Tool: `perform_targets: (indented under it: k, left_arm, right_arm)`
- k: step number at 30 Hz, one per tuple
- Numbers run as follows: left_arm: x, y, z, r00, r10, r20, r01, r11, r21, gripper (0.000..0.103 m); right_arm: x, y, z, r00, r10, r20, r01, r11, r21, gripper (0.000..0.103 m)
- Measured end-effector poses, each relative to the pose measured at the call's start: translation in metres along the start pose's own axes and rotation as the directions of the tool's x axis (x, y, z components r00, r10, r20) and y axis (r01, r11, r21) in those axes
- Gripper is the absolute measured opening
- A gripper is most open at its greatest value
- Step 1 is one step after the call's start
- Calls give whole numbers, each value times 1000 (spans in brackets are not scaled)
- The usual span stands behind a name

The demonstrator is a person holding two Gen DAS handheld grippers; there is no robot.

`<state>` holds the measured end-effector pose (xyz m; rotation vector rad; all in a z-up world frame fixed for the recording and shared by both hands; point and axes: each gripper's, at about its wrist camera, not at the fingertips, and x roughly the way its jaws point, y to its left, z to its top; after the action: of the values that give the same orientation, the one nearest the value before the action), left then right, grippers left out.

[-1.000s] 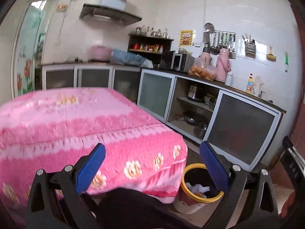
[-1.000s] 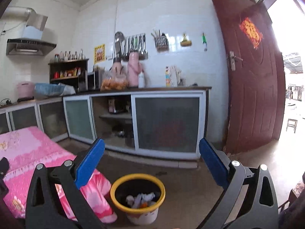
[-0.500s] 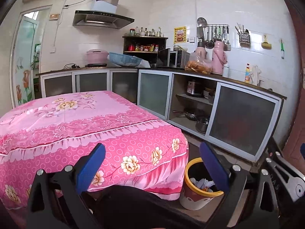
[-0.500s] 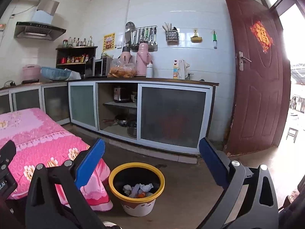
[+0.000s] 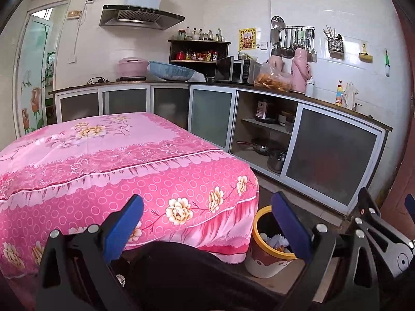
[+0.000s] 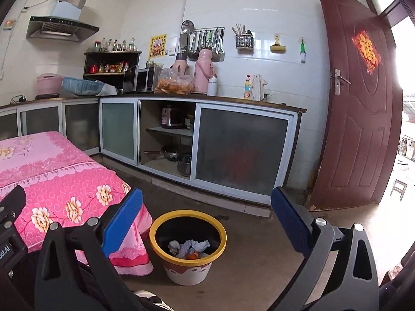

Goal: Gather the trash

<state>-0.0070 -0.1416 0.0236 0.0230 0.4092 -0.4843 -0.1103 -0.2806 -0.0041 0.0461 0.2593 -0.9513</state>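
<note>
A yellow-rimmed trash bin (image 6: 187, 243) stands on the floor by the corner of a table, with crumpled white paper and something orange (image 6: 189, 249) inside. It also shows in the left wrist view (image 5: 267, 254), partly behind a blue finger. My left gripper (image 5: 207, 228) is open and empty, held in front of the table's near side. My right gripper (image 6: 206, 220) is open and empty, above and in front of the bin. The right gripper's body shows at the right edge of the left wrist view (image 5: 384, 238).
The table wears a pink floral cloth (image 5: 109, 155). Kitchen cabinets (image 6: 243, 153) line the far walls, one bay open with pots. A brown door (image 6: 358, 108) stands open on the right. Bare concrete floor (image 6: 259, 246) surrounds the bin.
Both views have tilted down and pulled back a little; the table top and the bin show more fully. Both grippers stay open and empty.
</note>
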Motion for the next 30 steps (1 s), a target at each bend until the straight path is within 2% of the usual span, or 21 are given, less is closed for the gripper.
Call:
perform_targets:
  k: [7, 13, 21, 30]
  left_arm:
    - [2, -3, -1, 1000, 0, -5, 0, 1000, 13, 95]
    - [5, -3, -2, 1000, -1, -17, 2, 1000, 15, 95]
    - [12, -3, -5, 999, -7, -48, 7, 1000, 8, 95]
    - [12, -2, -5, 999, -2, -48, 2, 1000, 10, 95]
  right_arm:
    - [1, 4, -2, 1000, 23, -7, -23, 1000, -19, 95]
    - [9, 5, -4, 999, 32, -44, -33, 999, -20, 95]
    - [12, 5, -6, 998, 34, -48, -35, 999, -29, 95]
    - [11, 6, -7, 998, 42, -49, -43, 998, -37, 95]
